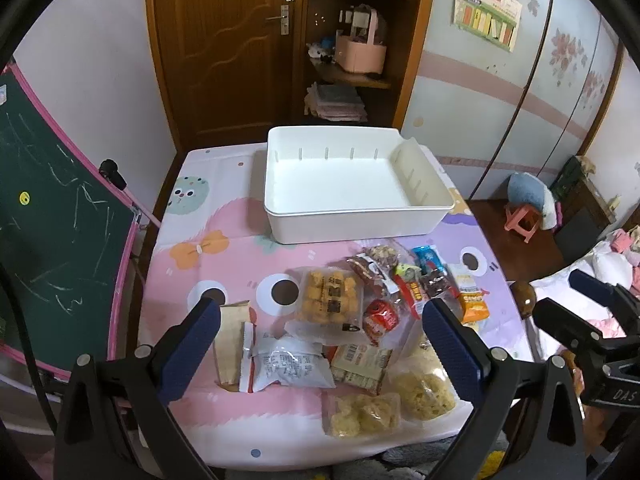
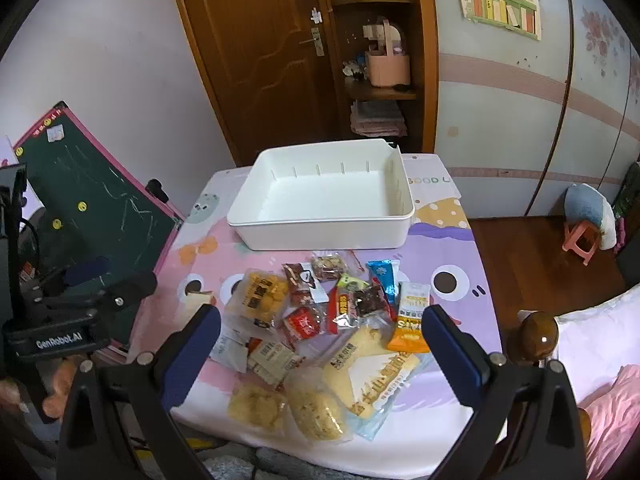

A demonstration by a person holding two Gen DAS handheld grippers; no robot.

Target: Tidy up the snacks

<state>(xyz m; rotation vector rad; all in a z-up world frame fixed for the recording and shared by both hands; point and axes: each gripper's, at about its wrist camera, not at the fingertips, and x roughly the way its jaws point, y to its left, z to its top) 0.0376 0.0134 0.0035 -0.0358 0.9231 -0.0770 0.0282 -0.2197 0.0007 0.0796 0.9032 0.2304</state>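
A white plastic bin [image 1: 352, 222] [image 2: 320, 236] with nothing in it stands at the far side of the table. In front of it lies a heap of several snack packets: a clear pack of orange puffs [image 1: 329, 298] [image 2: 262, 294], a red packet [image 1: 380, 318] [image 2: 303, 325], a white wrapper [image 1: 286, 366], pale rice-cracker bags [image 1: 424, 390] [image 2: 316, 404], an orange packet [image 1: 474, 304] [image 2: 408, 332] and a long yellow pack [image 2: 372, 372]. My left gripper [image 1: 320, 348] hovers open above the near packets. My right gripper [image 2: 320, 350] is open too, above the heap, holding nothing.
The table [image 1: 224, 260] wears a pink and purple cartoon cloth. A green chalkboard [image 1: 52, 200] leans at the left. A wooden door and shelf stand behind. A brown bedpost knob [image 2: 538, 334] and pink bedding lie at the right. A pink stool [image 2: 580, 240] sits on the floor.
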